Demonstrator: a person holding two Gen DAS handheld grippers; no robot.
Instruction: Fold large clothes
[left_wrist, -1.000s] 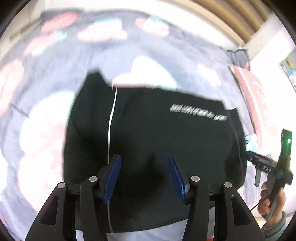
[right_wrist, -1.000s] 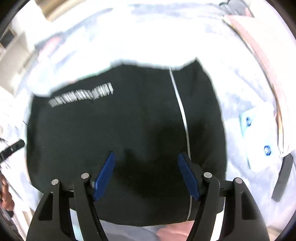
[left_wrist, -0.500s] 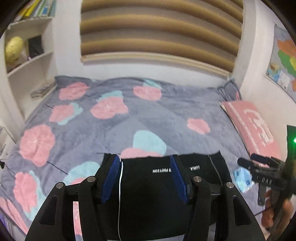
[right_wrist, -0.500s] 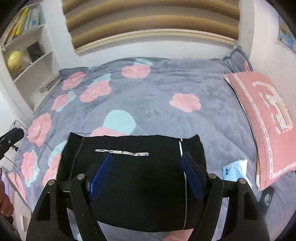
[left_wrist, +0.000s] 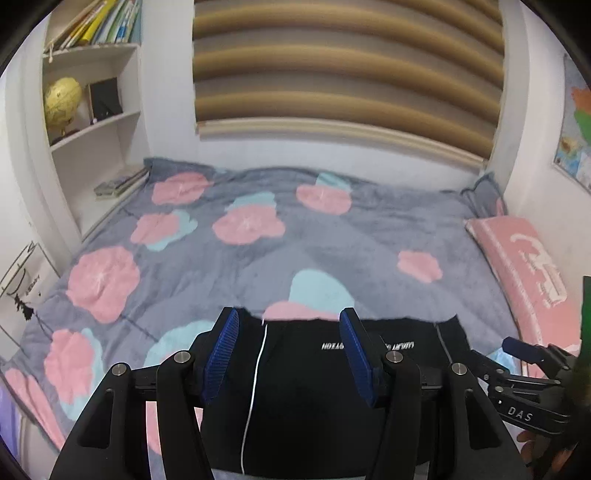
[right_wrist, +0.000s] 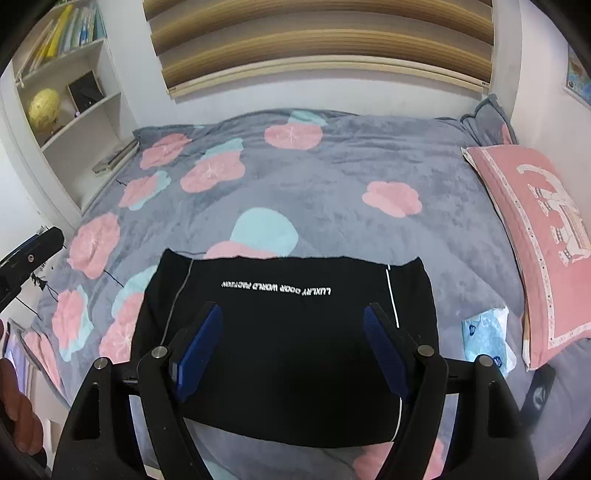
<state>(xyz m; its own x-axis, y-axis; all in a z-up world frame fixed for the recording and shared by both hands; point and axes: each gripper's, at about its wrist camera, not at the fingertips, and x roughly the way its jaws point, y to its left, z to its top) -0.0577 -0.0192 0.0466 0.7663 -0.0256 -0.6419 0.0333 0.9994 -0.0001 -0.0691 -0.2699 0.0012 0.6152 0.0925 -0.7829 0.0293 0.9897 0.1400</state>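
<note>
Now both my left gripper (left_wrist: 290, 352) and right gripper (right_wrist: 291, 345) hang spread and empty above the folded garment (right_wrist: 288, 332); a careless brush could rumple its neat edges.

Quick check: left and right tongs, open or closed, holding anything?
Left tongs: open, holding nothing, above the black garment.
Right tongs: open, holding nothing.

grey floral bed (right_wrist: 332, 162), folded black garment (right_wrist: 288, 332); pink pillow (right_wrist: 535, 221), blue packet (right_wrist: 485, 338)
</note>
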